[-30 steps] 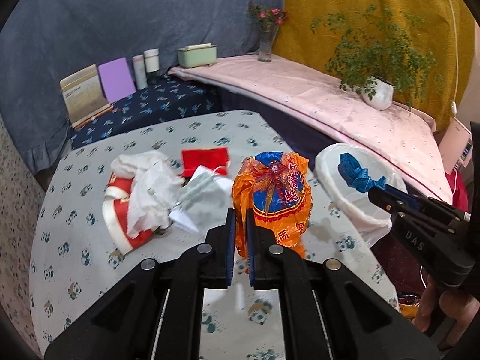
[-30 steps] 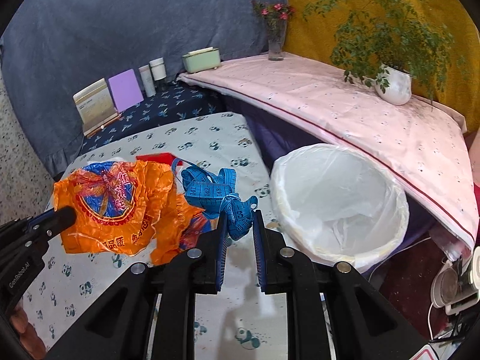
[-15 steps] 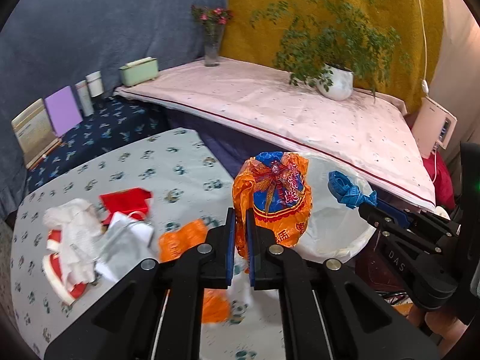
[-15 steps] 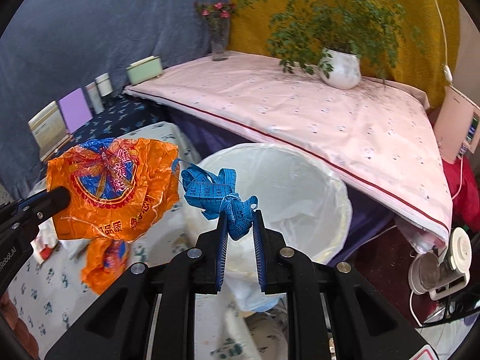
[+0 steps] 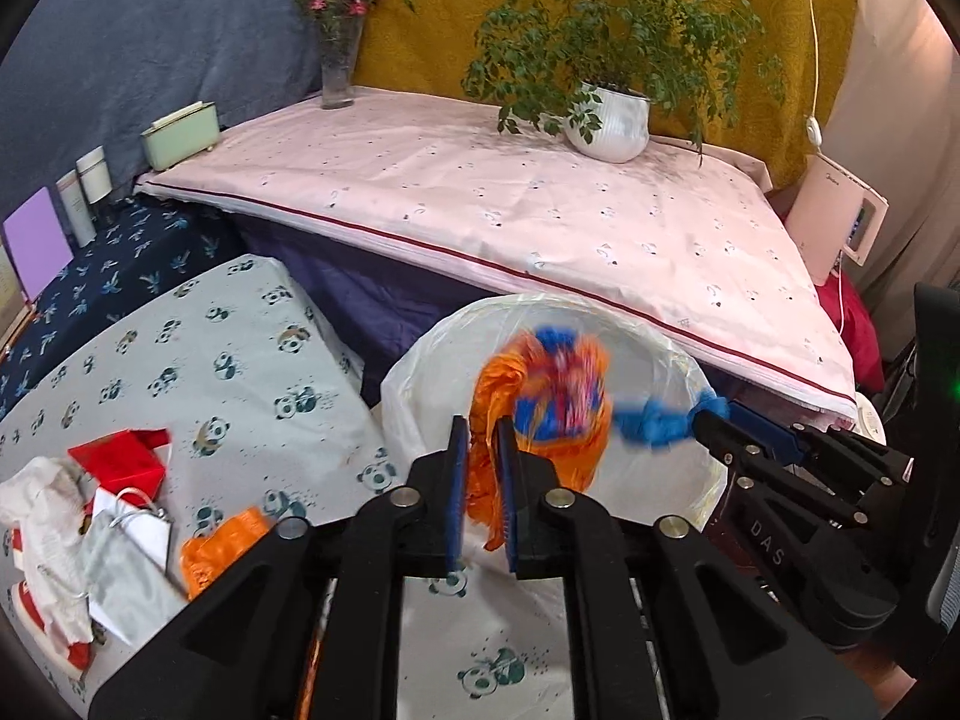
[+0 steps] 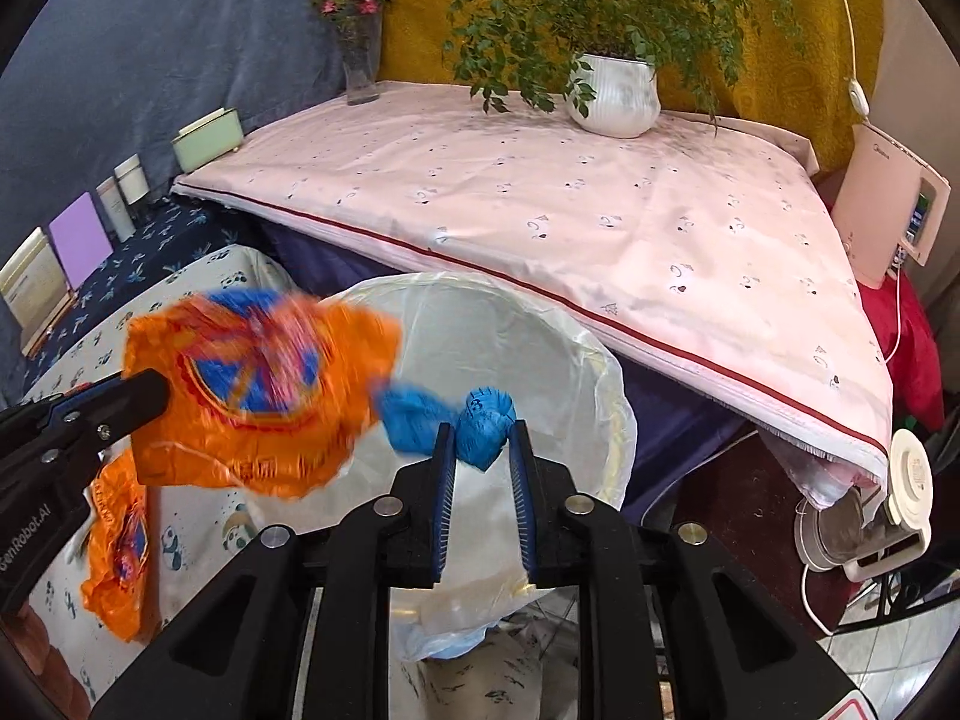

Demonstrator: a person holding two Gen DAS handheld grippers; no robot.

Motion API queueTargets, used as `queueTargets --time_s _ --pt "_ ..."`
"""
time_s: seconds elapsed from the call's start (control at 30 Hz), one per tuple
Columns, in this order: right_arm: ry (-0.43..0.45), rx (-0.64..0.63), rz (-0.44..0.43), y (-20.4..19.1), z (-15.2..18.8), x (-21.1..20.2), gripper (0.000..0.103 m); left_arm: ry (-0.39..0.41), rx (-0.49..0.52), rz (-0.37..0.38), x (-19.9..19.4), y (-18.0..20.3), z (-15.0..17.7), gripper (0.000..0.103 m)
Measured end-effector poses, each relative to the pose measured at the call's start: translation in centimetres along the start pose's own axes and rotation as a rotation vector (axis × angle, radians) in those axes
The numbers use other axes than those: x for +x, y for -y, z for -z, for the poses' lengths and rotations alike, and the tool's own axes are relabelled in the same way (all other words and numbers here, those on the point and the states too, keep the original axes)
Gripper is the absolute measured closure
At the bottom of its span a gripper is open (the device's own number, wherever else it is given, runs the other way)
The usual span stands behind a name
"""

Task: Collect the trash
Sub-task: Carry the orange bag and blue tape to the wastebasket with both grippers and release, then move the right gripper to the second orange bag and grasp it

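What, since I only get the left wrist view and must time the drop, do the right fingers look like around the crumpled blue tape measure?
Observer: The right gripper has just been opening its fingers. The crumpled blue tape measure sits between their tips, above the round white plastic-lined bin. I cannot tell whether it is still pinched.
Operator: Anything below the bin's rim on the near side?
Observer: Loose liner plastic hangs down the bin's near side.
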State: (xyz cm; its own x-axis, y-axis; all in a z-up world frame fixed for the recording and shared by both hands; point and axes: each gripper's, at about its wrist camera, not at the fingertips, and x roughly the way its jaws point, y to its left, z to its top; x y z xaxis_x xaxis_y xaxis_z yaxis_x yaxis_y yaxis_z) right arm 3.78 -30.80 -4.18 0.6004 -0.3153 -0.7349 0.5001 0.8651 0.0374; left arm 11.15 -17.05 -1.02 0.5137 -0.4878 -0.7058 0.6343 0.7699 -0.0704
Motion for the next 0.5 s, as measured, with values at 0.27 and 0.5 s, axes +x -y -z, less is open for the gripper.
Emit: queueTargets --time_s 0.27,0.5 --pt "0.024 0.002 0.009 -0.5 -0.2 -0.6 0.055 0.021 0.0 -0.045 -0.2 -0.3 0.4 0.045" --pt "0.043 -0.022 -0.018 -2.4 0.0 -2.3 0.049 0.013 -0.042 -0.076 -1.6 -2.3 1.4 0.044"
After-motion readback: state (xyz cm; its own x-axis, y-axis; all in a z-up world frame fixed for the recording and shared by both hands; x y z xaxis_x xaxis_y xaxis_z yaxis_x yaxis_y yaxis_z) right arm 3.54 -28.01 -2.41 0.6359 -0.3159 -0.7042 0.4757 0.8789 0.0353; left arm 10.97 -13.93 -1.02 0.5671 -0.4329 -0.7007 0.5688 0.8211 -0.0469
